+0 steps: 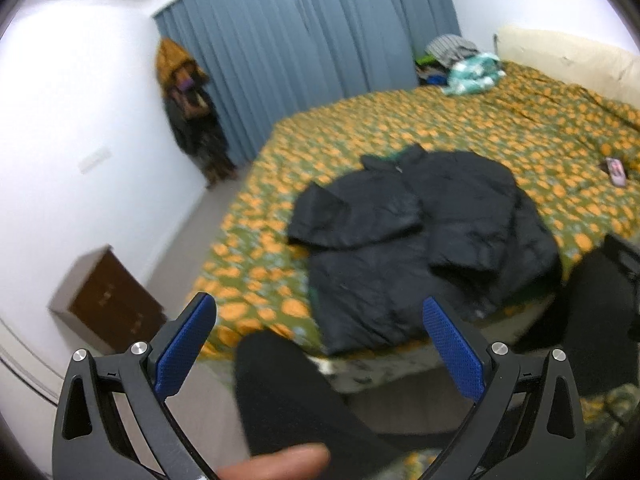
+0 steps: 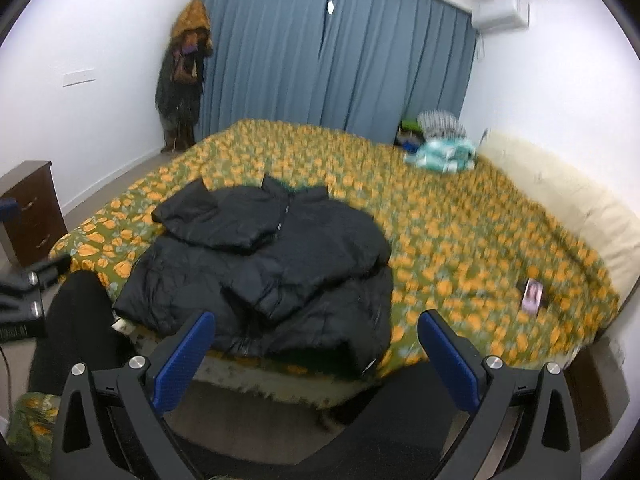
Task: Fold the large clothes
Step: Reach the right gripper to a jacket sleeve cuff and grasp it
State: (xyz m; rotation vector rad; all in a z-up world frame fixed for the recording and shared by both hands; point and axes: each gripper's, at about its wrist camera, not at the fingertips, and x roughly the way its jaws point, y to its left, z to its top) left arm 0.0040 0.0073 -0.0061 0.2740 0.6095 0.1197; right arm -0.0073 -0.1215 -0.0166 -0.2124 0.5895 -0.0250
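We see both claws spread wide, holding nothing: left gripper (image 1: 320, 350), right gripper (image 2: 314, 354). The black puffer jacket (image 2: 272, 264) lies at the near edge of the bed (image 2: 460, 220), sleeves folded inward, on an orange-and-green floral bedspread. Blue curtains (image 2: 340, 60) behind, white walls, brown nightstand (image 2: 28, 212) at left, phone (image 2: 533, 295) on the bedspread.
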